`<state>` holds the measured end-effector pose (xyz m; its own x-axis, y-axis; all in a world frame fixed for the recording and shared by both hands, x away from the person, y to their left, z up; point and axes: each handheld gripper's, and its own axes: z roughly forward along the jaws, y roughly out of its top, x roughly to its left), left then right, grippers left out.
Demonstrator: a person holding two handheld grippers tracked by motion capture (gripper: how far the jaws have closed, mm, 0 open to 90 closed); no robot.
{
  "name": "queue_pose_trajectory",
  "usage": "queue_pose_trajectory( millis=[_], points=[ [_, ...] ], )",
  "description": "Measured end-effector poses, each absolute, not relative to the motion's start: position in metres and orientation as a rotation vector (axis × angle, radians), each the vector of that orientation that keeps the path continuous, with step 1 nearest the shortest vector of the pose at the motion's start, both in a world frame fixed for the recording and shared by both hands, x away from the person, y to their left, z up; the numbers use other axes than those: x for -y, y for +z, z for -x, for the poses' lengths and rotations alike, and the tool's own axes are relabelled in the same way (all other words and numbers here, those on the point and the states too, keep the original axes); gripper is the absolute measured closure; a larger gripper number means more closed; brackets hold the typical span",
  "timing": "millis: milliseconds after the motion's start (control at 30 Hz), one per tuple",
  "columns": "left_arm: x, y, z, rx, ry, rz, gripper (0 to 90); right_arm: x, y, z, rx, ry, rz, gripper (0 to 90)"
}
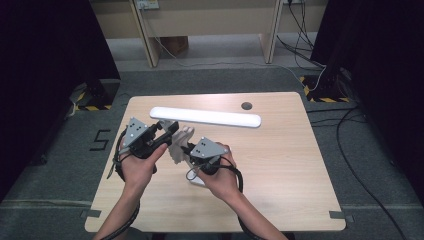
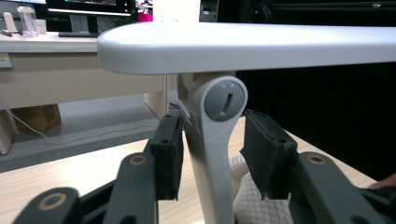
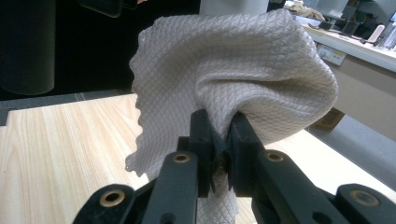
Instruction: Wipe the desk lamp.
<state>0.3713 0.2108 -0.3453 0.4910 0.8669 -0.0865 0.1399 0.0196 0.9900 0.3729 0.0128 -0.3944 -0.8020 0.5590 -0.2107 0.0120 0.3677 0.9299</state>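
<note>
One white desk lamp [image 1: 205, 116], one quilted cloth [image 3: 224, 70], two tools, one table [image 1: 280, 165]

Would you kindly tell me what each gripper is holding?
Right gripper pinches a bunched fold of the white cloth. Left gripper straddles the lamp's arm, not gripping.

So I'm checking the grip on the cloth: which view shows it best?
The right gripper view: the right gripper pinches the white cloth up close. The left gripper view catches a corner behind the lamp stem; the high view shows it small.

Grey carpet floor [image 1: 60, 170], wooden desk [image 1: 210, 20] behind.
</note>
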Motion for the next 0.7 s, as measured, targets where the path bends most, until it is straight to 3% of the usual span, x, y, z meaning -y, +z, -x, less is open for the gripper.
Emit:
queue_pose_trajectory(
  millis=[267,700],
  points=[
    [-0.2083,-0.3476,-0.3704,-0.986,0.724,-1.418,72.0,-0.0123,-0.3977,-0.3751,-2.136,1.435,-0.476,83.0],
    [-0.2014,-0.3488,-0.3672,-1.008,0.778,-1.403,73.1,-0.0131,-0.4040,-0.3751,-2.147,1.417,-0.491,83.2]
  ],
)
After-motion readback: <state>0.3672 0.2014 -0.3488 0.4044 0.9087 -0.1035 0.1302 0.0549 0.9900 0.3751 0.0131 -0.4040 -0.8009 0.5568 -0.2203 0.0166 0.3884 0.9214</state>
